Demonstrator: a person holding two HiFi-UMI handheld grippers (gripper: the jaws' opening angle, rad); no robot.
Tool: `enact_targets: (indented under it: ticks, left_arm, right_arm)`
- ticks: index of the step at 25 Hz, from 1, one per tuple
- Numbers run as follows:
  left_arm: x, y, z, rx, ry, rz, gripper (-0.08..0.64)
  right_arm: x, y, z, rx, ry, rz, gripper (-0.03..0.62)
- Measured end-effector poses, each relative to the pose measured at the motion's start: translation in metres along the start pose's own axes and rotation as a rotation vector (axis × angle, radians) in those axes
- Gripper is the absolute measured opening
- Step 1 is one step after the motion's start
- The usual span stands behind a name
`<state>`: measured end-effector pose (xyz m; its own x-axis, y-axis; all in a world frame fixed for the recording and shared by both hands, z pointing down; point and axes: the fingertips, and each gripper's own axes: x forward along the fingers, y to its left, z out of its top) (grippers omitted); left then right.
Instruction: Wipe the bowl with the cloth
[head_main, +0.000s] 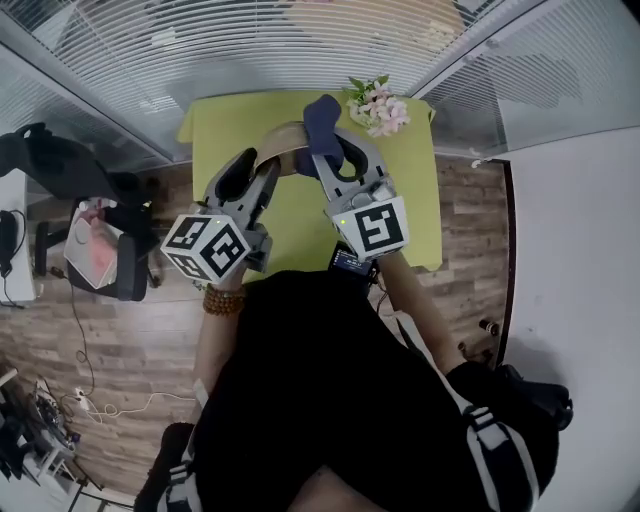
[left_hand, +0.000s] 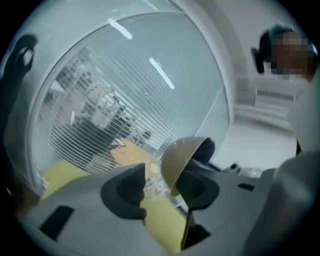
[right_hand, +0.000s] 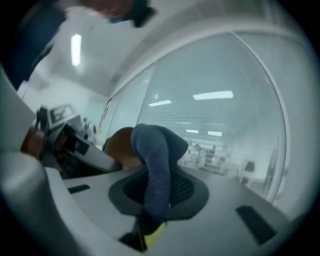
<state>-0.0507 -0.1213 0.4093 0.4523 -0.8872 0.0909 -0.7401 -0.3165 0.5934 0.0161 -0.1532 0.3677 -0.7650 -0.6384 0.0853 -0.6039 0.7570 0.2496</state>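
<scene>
A tan bowl (head_main: 283, 138) is tipped on its side over the green table (head_main: 225, 125), between my two grippers. In the left gripper view the bowl (left_hand: 181, 154) leans by the right-hand jaw, its hollow facing right. My left gripper (head_main: 268, 170) (left_hand: 159, 181) is open, and only the table shows in the gap between its jaws. What holds the bowl up I cannot tell. A dark blue cloth (head_main: 322, 118) (right_hand: 157, 150) bulges out of my right gripper (head_main: 326, 160) (right_hand: 159, 192), which is shut on it. The cloth lies against the bowl (right_hand: 119, 145) at its open side.
A bunch of pink and white flowers (head_main: 378, 105) lies at the table's far right corner. Glass walls with blinds (head_main: 150, 50) close in the table behind and at both sides. A black chair (head_main: 60, 170) and a bag (head_main: 95, 250) stand on the wooden floor to the left.
</scene>
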Motion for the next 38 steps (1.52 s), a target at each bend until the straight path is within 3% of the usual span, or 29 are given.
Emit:
enact_targets:
  ticks: [1, 3, 4, 5, 6, 8, 9, 14, 17, 22, 26, 29, 31, 33, 34, 36, 37, 38]
  left_arm:
    - [0.0, 0.005, -0.004, 0.124, 0.04, 0.062, 0.181]
    - [-0.001, 0.01, -0.012, 0.312, 0.099, 0.156, 0.179]
    - [-0.002, 0.011, -0.015, 0.34, 0.111, 0.183, 0.129]
    - [-0.002, 0.011, -0.018, 0.31, 0.115, 0.19, 0.046]
    - [-0.001, 0.011, -0.02, 0.229, 0.114, 0.172, 0.04]
    - [0.001, 0.011, -0.016, 0.034, 0.087, 0.109, 0.04]
    - [0.0, 0.011, -0.011, -0.018, 0.062, 0.091, 0.04]
    - [-0.009, 0.01, 0.01, -0.108, -0.079, 0.055, 0.057]
    - [-0.013, 0.011, 0.017, -0.218, -0.158, 0.011, 0.06]
    - [-0.022, 0.009, 0.023, -0.477, -0.295, -0.119, 0.064]
    - [-0.025, 0.004, 0.026, -0.712, -0.393, -0.26, 0.063]
    - [-0.03, 0.002, 0.031, -0.807, -0.483, -0.351, 0.069]
    - [-0.027, -0.001, 0.028, -0.756, -0.462, -0.38, 0.119]
    - [-0.019, 0.001, 0.013, -0.552, -0.314, -0.294, 0.152]
    - [-0.017, 0.008, 0.006, -0.399, -0.227, -0.192, 0.152]
    - [-0.018, 0.026, -0.004, -0.07, -0.1, 0.046, 0.17]
    - [-0.02, 0.031, -0.005, 0.076, -0.066, 0.136, 0.19]
    - [-0.022, 0.033, -0.004, 0.18, -0.05, 0.197, 0.163]
  right_arm:
    - [-0.003, 0.005, 0.003, -0.189, 0.02, -0.009, 0.052]
    - [-0.005, 0.021, 0.006, -0.453, 0.038, -0.008, 0.049]
    - [-0.004, 0.029, 0.004, -0.536, 0.037, -0.008, 0.051]
    - [-0.004, 0.033, 0.002, -0.578, 0.037, -0.01, 0.055]
    - [-0.004, 0.034, 0.0, -0.575, 0.034, -0.017, 0.054]
    - [-0.006, 0.031, 0.001, -0.471, 0.009, -0.038, 0.049]
    - [-0.006, 0.03, 0.002, -0.391, -0.01, -0.049, 0.049]
    - [-0.005, 0.024, 0.017, 0.004, -0.187, -0.111, 0.057]
    - [-0.002, 0.023, 0.023, 0.098, -0.232, -0.103, 0.063]
    - [-0.003, 0.024, 0.028, 0.247, -0.263, -0.079, 0.058]
    - [0.0, 0.03, 0.028, 0.492, -0.285, 0.01, 0.055]
    - [0.009, 0.036, 0.026, 0.772, -0.267, 0.147, 0.067]
    - [0.014, 0.035, 0.016, 0.836, -0.207, 0.168, 0.067]
    - [0.015, 0.029, -0.001, 0.669, -0.113, 0.098, 0.05]
    - [0.014, 0.026, -0.005, 0.508, -0.072, 0.056, 0.048]
    - [0.009, 0.028, -0.004, 0.083, -0.008, 0.003, 0.053]
    - [0.007, 0.033, -0.001, -0.129, 0.021, -0.011, 0.054]
    - [0.006, 0.039, 0.002, -0.288, 0.037, -0.028, 0.052]
